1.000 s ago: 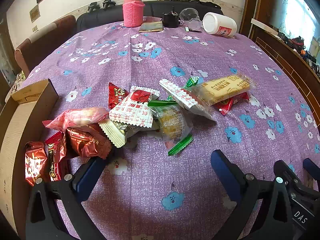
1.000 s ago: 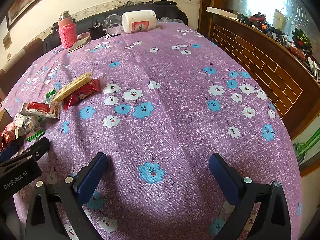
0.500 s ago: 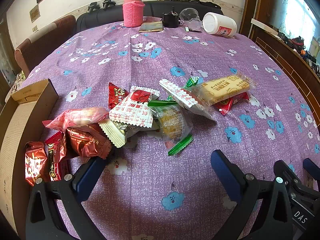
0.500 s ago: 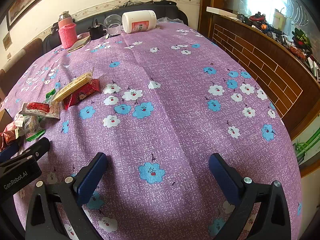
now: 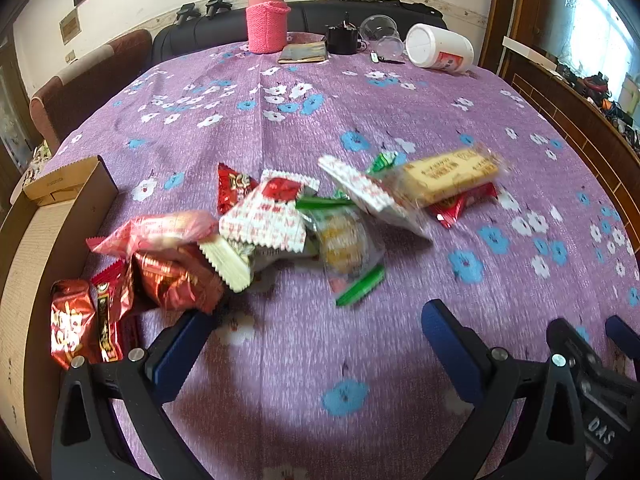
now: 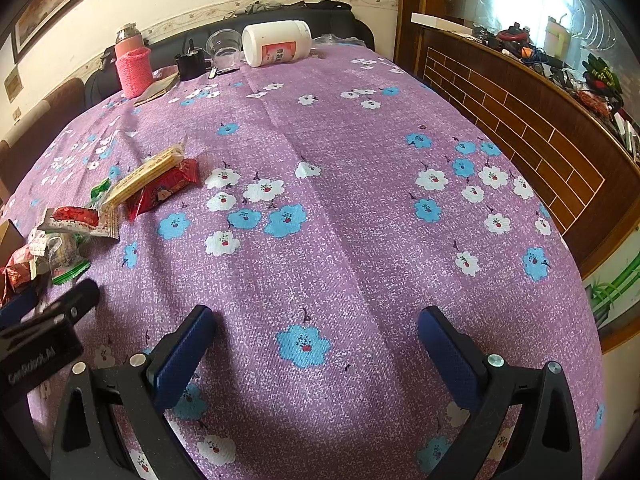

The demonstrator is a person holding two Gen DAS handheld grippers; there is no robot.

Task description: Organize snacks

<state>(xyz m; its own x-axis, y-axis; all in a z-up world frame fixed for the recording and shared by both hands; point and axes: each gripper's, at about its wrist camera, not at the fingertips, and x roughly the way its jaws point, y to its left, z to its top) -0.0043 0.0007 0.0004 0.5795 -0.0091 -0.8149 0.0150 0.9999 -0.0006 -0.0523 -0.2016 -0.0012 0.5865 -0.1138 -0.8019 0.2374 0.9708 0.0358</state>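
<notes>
The left tool is wide open and holds nothing. It hangs just over the purple flowered table, near a pile of snacks. In the pile, a pink packet lies on the left, with shiny red packets just near of it. A white packet with red print sits in the middle. A clear bag with green ends is to its right. A yellow biscuit pack lies on a red packet at the far right of the pile. A cardboard box stands at the left edge, with more red packets leaning on its wall. The right tool is wide open too, empty, over bare cloth to the right of the pile. At the far end stand a pink bottle and a white jar on its side.
</notes>
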